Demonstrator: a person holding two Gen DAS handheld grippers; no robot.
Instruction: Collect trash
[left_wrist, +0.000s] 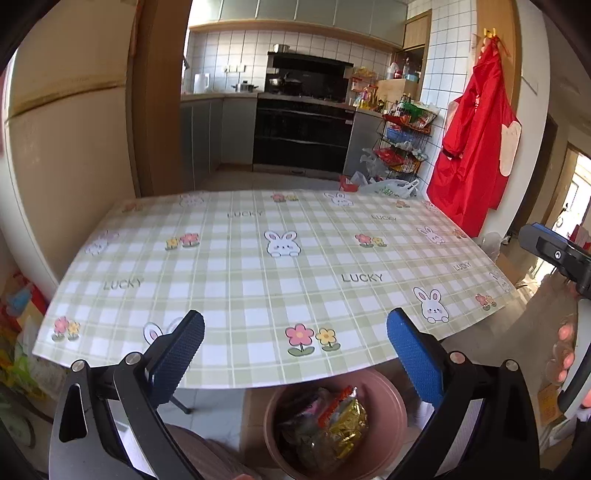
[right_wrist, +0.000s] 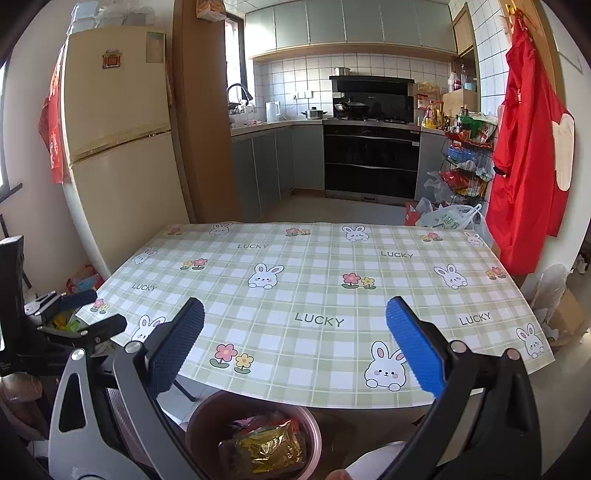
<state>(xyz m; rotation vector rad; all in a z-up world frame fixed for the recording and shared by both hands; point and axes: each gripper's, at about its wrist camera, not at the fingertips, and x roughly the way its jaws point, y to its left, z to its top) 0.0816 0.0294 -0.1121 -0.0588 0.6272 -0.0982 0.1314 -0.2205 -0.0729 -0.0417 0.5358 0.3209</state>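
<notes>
A pinkish-brown bin (left_wrist: 388, 395) stands on the floor under the near edge of the table (left_wrist: 258, 266). It holds several wrappers, with a gold foil packet (left_wrist: 347, 424) on top. My left gripper (left_wrist: 295, 350) hangs above the bin and the table edge, open, with nothing between its blue pads. In the right wrist view the same bin (right_wrist: 221, 404) and gold packet (right_wrist: 266, 446) lie below my right gripper (right_wrist: 295, 343), which is also open and holds nothing. The left gripper (right_wrist: 92, 312) shows there at the left edge. No trash lies on the checked tablecloth (right_wrist: 317, 280).
A cream fridge (right_wrist: 118, 129) stands left of the table, and a red apron (right_wrist: 524, 155) hangs on the right wall. Beyond the table are a wire rack of packets (right_wrist: 465, 162) and plastic bags (right_wrist: 447, 218) on the floor. A hand (left_wrist: 565, 350) shows at the right edge.
</notes>
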